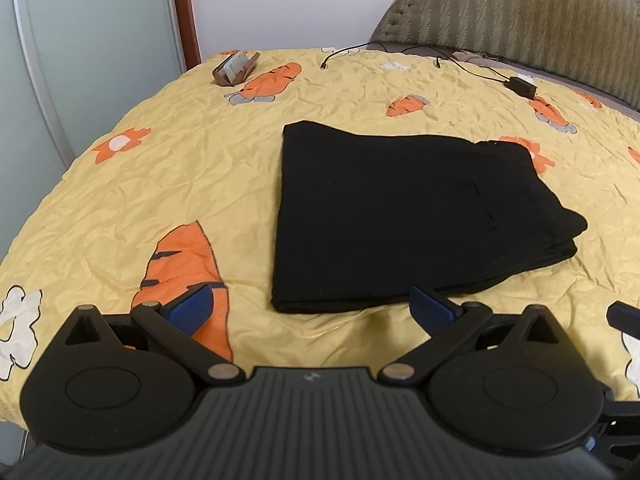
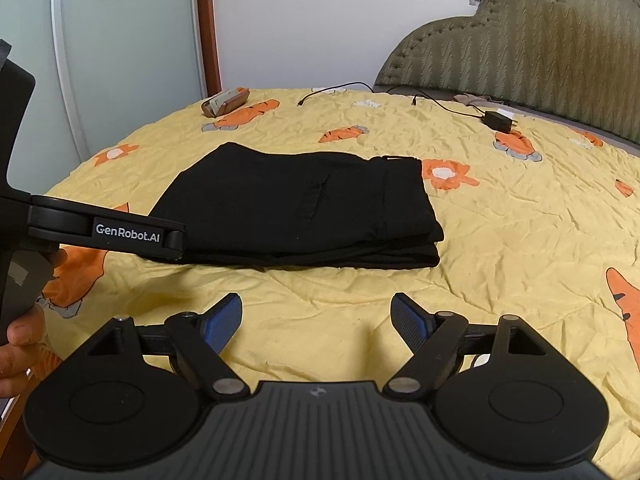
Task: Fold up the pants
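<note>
Item: black pants (image 1: 404,216), folded into a flat stack, lay mid-bed on yellow carrot-print quilt (image 1: 160,184).
Far edge: wooden holder (image 1: 235,67) w/ cards in it, black cable (image 1: 344,53), charger brick (image 1: 521,87); all well apart from pants.
Padded headboard (image 1: 520,8) at back right.
Left gripper (image 1: 312,306): fingers spread wide, empty, near pants' front edge.
Right gripper (image 2: 316,322): fingers apart, nothing between, over bare quilt.
Nothing blocked the pants.

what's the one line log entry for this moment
task: fold pants | pants: folded stack on bedspread | left tool: open, empty, short of pants | right tool: open, empty | contact: none
</note>
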### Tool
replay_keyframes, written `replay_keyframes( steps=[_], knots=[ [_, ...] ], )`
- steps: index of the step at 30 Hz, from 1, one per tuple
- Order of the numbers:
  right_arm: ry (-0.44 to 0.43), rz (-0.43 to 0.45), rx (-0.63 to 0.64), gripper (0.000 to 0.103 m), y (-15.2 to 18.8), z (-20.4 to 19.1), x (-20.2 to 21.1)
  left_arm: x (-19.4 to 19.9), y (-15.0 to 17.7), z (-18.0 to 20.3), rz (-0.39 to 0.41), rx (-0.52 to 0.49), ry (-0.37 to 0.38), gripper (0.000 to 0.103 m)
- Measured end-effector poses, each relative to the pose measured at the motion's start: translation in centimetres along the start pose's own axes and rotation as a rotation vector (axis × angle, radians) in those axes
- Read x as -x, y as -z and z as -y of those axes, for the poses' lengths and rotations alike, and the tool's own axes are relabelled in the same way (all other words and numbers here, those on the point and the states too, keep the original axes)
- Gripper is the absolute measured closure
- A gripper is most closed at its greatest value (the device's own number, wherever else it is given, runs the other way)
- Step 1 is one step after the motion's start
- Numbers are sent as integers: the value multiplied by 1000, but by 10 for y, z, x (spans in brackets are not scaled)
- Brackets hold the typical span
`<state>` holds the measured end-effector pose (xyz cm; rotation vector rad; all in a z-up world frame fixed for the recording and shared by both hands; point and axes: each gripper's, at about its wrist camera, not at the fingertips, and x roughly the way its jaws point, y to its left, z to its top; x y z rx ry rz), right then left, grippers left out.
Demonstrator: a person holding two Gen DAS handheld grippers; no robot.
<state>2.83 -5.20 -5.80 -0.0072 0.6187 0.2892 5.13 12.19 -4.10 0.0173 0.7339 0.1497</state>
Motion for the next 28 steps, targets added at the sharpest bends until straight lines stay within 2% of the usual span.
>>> replay_keyframes(
  steps=[19, 28],
  knots=[
    [6, -6, 10, 22, 5, -5, 2, 3, 6, -12, -5, 22, 8, 0],
    [-11, 2, 64, 21, 4, -8, 4, 9, 2, -34, 58, 74, -43, 0]
  ],
)
